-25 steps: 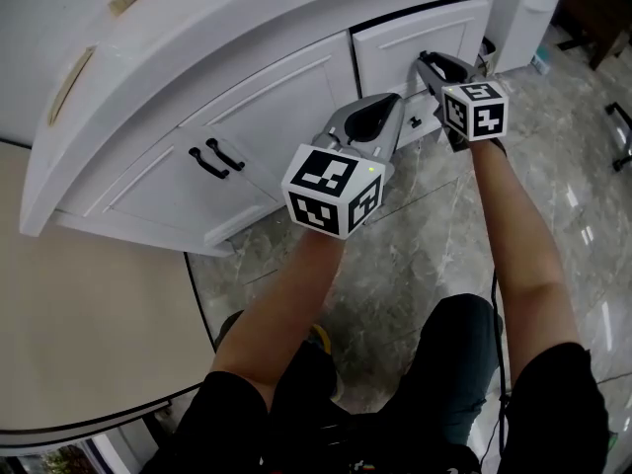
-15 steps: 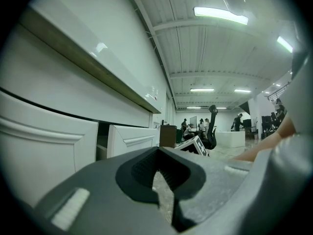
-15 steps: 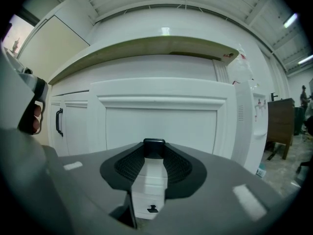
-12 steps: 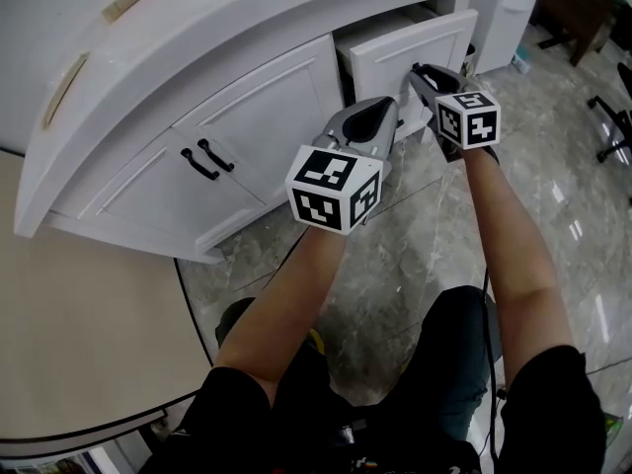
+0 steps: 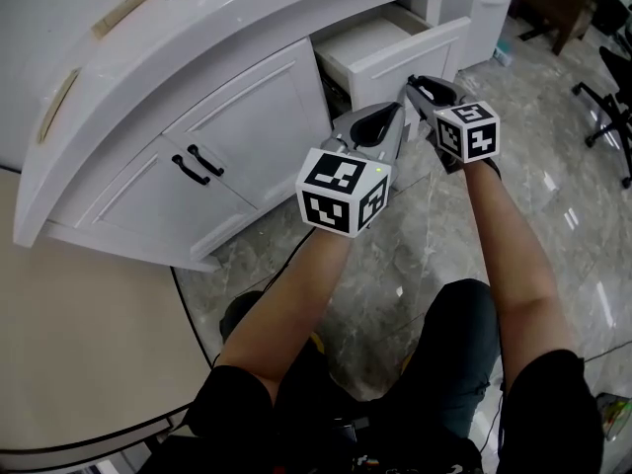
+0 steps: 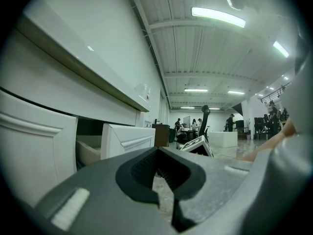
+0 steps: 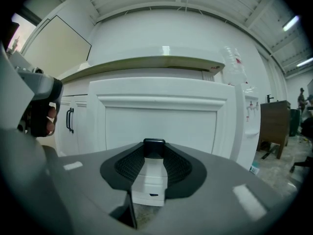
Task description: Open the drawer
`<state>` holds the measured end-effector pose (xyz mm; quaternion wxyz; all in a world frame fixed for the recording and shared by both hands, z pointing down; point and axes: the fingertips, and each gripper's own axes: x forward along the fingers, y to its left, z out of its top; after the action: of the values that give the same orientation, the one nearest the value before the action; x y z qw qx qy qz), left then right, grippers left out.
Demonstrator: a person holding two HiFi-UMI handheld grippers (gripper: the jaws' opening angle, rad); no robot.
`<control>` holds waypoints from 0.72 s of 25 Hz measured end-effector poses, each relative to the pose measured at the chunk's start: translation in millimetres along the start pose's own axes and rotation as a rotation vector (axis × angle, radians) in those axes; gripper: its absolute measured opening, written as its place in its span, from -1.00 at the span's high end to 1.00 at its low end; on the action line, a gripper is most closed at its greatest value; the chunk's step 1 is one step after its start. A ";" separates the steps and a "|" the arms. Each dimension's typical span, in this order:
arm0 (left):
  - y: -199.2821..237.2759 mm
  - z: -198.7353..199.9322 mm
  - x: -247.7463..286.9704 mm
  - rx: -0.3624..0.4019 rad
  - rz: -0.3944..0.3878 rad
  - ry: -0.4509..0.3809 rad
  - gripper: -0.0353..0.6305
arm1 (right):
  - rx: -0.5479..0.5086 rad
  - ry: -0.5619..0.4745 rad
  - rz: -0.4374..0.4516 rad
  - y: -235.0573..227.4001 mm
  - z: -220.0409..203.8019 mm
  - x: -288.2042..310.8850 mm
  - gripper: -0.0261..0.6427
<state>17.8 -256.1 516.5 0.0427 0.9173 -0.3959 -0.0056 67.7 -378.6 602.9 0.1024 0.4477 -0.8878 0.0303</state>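
Grey marble floor everywhere underfoot, and from the left tool's camera you can see it's a big open hall with ceiling strip lights and some people way off in the back. A beige round-edged worktop fills the lower left of the head view.

Main thing is the big white curved cabinet. It has two panelled doors side by side, both closed, with a pair of black bar handles where they meet. A black office chair sits off at the right edge, well apart from everything.

Just right of the doors, the drawer is sticking well out of the cabinet, so you can look down into its white inside. I can't tell if anything is in it.

Both bare forearms reach toward the cabinet. The right tool is up against the drawer front, with its jaws clamped narrow on the drawer's little black handle, and the white front panel fills its camera.

The left tool hangs just beside the right one, off the drawer. Its jaws are pressed together with nothing between them.
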 end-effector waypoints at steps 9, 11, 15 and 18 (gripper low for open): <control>-28.3 -2.9 4.5 0.006 -0.031 0.010 0.89 | 0.008 -0.006 -0.005 0.0 -5.8 -28.6 0.50; -34.1 -4.4 8.6 0.006 -0.029 0.018 0.89 | 0.010 -0.002 -0.002 0.5 -6.3 -30.2 0.50; -41.0 -4.4 14.2 0.008 -0.026 0.013 0.89 | 0.015 -0.010 0.005 0.4 -7.6 -38.0 0.50; -40.7 -2.5 17.7 0.009 -0.025 0.001 0.89 | 0.014 -0.024 0.014 -1.0 -7.7 -45.0 0.50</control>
<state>59.7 -241.0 516.0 0.0387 0.9224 -0.3843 -0.0040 95.7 -342.7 600.9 0.0884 0.4426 -0.8918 0.0321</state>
